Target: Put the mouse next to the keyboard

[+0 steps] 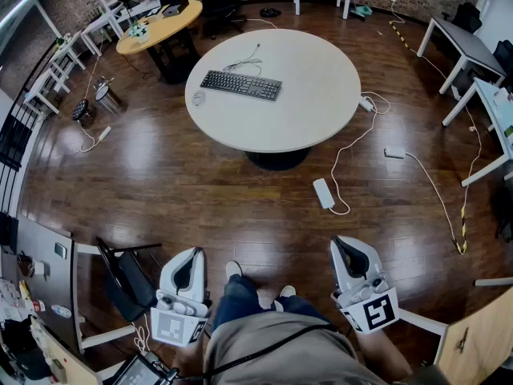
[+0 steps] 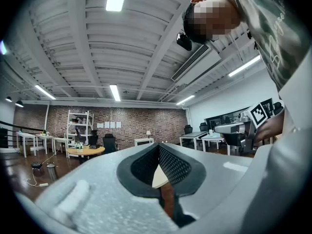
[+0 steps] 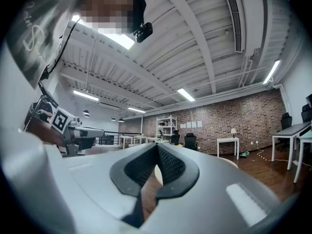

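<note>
Head view: the left gripper point(image 1: 190, 257) and right gripper point(image 1: 346, 247) are held low beside the person's legs. The round worktop point(image 1: 321, 111) stands well ahead of both jaws. On it the mouse point(image 1: 198, 99) lies near the left end of the keyboard point(image 1: 240, 84), not touching it.

Left gripper view: the jaws are closed together with nothing between them.

Right gripper view: the jaws meet at the tips and are empty too.

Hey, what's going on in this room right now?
A person stands back from the round table, holding the left gripper and right gripper, both with jaws together and empty. On the table lies a black keyboard, with a small white mouse off its left end, apart from it. Nothing is being handled at this moment.
</note>
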### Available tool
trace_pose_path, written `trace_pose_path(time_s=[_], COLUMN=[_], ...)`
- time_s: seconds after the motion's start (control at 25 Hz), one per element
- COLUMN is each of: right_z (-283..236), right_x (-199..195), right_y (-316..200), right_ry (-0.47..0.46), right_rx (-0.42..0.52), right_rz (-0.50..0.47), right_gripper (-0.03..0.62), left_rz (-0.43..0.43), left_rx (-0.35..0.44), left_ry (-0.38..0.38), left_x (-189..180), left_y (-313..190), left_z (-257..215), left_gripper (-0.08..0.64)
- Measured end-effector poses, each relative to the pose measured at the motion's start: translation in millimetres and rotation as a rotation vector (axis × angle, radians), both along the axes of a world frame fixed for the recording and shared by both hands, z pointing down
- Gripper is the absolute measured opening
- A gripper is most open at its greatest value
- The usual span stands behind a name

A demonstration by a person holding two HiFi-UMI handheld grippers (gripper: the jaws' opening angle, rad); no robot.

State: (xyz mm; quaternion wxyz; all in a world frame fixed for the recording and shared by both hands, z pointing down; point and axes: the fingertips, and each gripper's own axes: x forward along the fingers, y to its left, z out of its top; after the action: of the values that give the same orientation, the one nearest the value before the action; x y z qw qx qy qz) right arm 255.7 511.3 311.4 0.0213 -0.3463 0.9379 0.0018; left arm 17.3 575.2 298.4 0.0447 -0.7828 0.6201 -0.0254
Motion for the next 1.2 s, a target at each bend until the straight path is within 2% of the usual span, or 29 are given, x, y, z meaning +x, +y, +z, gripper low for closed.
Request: trace_pose_path(time_s=[0.24,0.48,0.68,0.88,1.0,1.2], right_z=[9.0,14.6,24.4,25.3,20.5,36.1], right_x=[-13.1,-46.5,-86.6,-140.3,-173.4,-211.0], right_y=[-25.0,-70.1,-128.9,-189.6,-219.1,-269.7], right_ry=[0.015,0.012,0.040,0.083,0.086,0.148], right_rx=[-0.006,0.002,0.005,-0.019,-0.052,-0.093], right_rz=[-0.019,0.018,0.071,0.065,0.061,0.052], right_gripper=[0.005,0.005,0.005,0.005,0.005,0.005], left_rz=[0.012,0.075,0.141,0.177,0.184,0.170], left_rx=[0.001,0.007,0.000,-0.012,-0.033,-0.095], left_ry=[0.006,0.029,0.061,0.067,0.088,0.119], left_x=[-4.6,-30.8,-66.1,-107.1,-130.7,-173.8], left_y=[-30.7,-95.3,-176.4,-249.1,-280.9,-314.2], left_z=[6.0,25.5,43.1,50.2,56.1,74.6], left_gripper=[0.002,0.002,0.002,0.002,0.002,0.002])
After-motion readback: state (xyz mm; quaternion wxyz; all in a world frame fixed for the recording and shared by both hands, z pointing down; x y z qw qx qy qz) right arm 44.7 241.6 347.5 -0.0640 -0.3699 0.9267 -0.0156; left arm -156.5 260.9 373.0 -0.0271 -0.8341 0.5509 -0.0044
